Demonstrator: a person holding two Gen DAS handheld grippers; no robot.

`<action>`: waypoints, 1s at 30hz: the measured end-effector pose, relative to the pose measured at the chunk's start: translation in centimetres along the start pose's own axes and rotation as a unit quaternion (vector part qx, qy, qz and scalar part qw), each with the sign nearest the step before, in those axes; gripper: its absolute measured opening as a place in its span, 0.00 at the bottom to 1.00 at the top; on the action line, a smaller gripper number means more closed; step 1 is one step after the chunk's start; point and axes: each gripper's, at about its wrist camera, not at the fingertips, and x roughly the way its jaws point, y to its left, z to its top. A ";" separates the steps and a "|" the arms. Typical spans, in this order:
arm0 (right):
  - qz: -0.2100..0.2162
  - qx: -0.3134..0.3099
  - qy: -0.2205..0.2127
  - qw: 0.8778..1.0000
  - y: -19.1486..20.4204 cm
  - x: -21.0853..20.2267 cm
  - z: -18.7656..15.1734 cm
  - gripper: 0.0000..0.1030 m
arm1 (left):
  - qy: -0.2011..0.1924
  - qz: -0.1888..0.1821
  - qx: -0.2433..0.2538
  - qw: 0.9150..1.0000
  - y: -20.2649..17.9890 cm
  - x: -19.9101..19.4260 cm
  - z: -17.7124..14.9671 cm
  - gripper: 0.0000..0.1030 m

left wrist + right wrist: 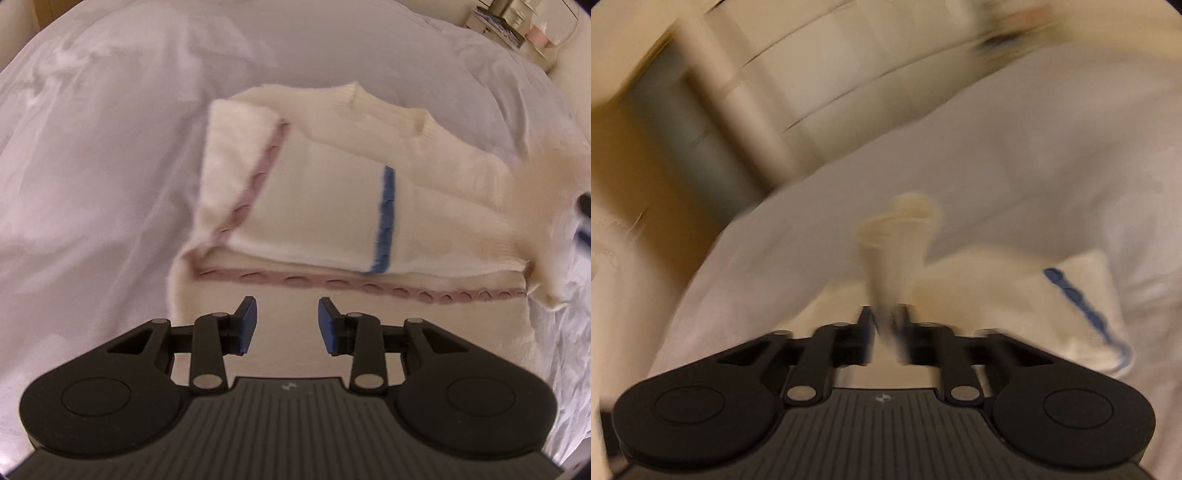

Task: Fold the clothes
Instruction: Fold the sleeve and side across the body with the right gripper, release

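One view alone shows the sweater's (pixel 317 206) pink stripe (pixel 243 201).

Empty left claw (pixel 287 325) above cream sweater (pixel 332 221) on white bedsheet (pixel 110 147)

The left gripper (pixel 287 317) is a matte black plastic tool with a ribbed, dark grey centre plate bearing a small pale logo. Two rounded black housings flank the plate, each with a raised circular disc. Slim black link arms join them to the fingers through silver round pivot pins. Its finger pads (pixel 248 317) are bright blue. The right gripper (pixel 884 321) has the same black build, ribbed plate, logo and silver pins, though blur hides its pads' colour.
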 end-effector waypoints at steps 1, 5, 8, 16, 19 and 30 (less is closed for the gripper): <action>0.002 -0.019 0.023 1.000 1.4 0.9 -0.9 0.76 | 0.001 -0.003 -0.001 1.000 0.4 0.0 -0.1 0.30; -0.015 0.006 0.090 0.996 0.6 2.5 -2.7 0.72 | 0.009 -0.030 -0.009 0.999 0.6 0.9 0.0 0.30; -0.046 0.079 0.134 0.987 -3.6 3.3 -3.6 0.72 | 0.011 -0.070 -0.016 0.997 -0.8 2.3 0.6 0.30; -0.097 0.203 0.168 0.960 -11.6 1.8 -6.9 0.66 | 0.005 -0.090 -0.019 0.996 -4.9 8.7 5.6 0.36; -0.094 0.203 0.174 0.959 -11.7 1.5 -7.5 0.67 | 0.028 -0.071 0.002 0.997 -6.4 11.5 6.5 0.36; -0.106 0.150 0.175 0.967 -10.1 1.9 -8.0 0.68 | -0.174 -0.054 0.019 0.983 -1.6 0.5 9.5 0.02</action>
